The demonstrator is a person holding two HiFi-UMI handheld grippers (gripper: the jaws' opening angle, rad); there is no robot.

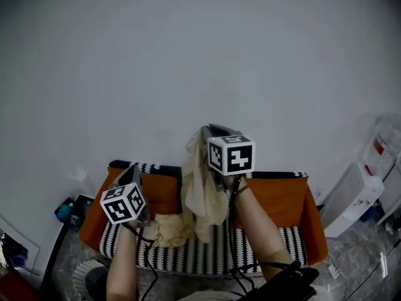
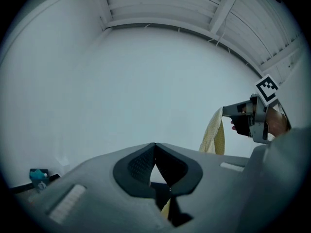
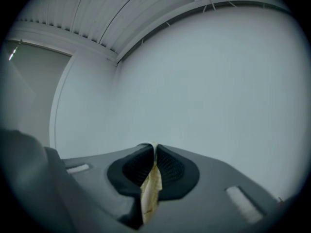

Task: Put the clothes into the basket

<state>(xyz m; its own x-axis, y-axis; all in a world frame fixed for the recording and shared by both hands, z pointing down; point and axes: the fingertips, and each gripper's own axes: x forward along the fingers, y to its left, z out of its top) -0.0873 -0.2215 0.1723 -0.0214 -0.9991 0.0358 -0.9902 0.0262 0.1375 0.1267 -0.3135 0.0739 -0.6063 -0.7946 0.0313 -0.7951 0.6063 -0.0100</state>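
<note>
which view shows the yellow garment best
Head view: the yellow garment hangs there nearly whole. The left gripper view catches only a hanging strip; the right gripper view only a pinched sliver.

- Garment (image 1: pixel 199 190), pale yellow: lower end bunched, shape unreadable. In the left gripper view only a sliver shows under the closed jaws of the left gripper (image 2: pixel 154 152); the pinch point is out of sight.
- Sofa (image 1: pixel 282 196): front edge crossed by both forearms.
- Round striped item (image 1: pixel 84 279), off the sofa's front left corner: cut by the bottom edge, kind uncertain.
- Blue item (image 1: pixel 63 212), by the sofa's left end: too small to identify.
- Dark object (image 1: pixel 285 287): cut by the bottom edge, unidentifiable.
</note>
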